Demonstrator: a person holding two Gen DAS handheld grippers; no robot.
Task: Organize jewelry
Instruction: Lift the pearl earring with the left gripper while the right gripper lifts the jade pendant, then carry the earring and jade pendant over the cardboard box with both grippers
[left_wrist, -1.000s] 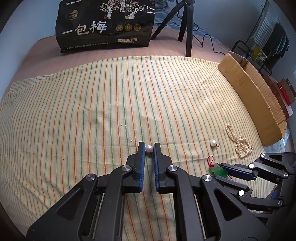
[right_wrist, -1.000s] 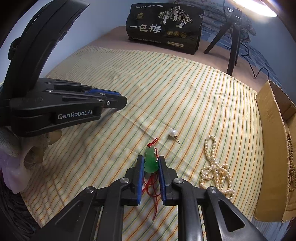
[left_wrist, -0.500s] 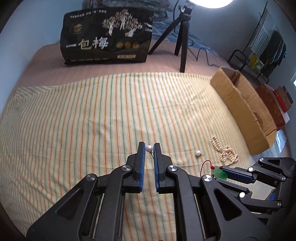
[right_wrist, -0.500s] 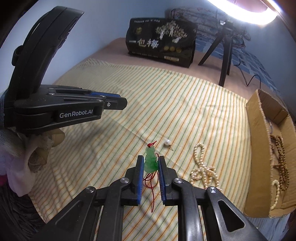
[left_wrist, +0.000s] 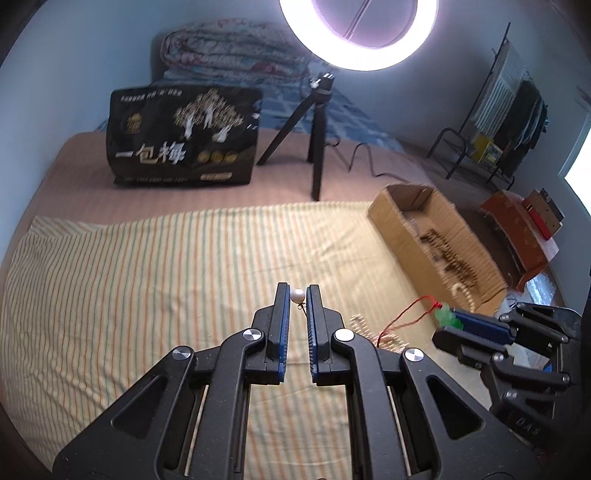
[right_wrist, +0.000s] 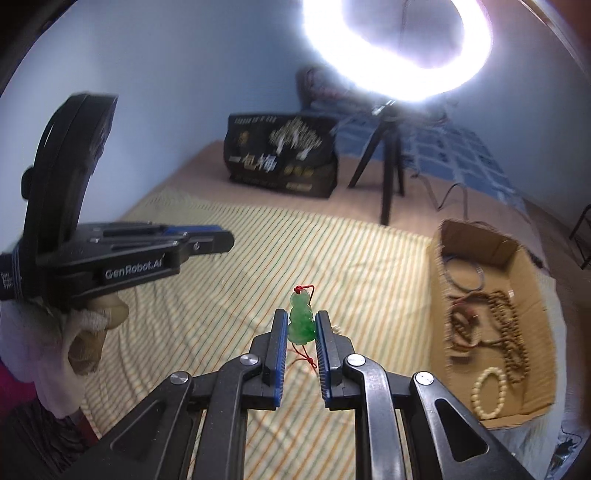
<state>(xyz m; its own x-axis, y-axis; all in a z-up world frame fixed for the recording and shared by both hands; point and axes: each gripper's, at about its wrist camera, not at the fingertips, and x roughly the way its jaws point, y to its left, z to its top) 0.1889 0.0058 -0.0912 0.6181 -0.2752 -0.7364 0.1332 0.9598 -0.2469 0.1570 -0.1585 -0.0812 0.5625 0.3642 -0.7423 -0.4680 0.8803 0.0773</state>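
Carry step, I judge: my left hand-held gripper (left_wrist: 297, 295) pinched tight on pearl earring (left_wrist: 297, 294), right hand-held gripper (right_wrist: 302, 323) clamped on green pendant (right_wrist: 302, 320), both above striped bed sheet (left_wrist: 147, 280). Next: swing toward cardboard box (right_wrist: 517, 266) at 2 o'clock, release inside.

Striped cloth (left_wrist: 147, 295) open, tripod (left_wrist: 316, 147) — perhaps clear

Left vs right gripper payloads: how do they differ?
The left gripper pinches a small round white pearl earring; the right gripper clamps a larger green carved jade pendant. The pendant trails a red cord; the earring shows only a thin pin. Both hang clear of the striped cloth.
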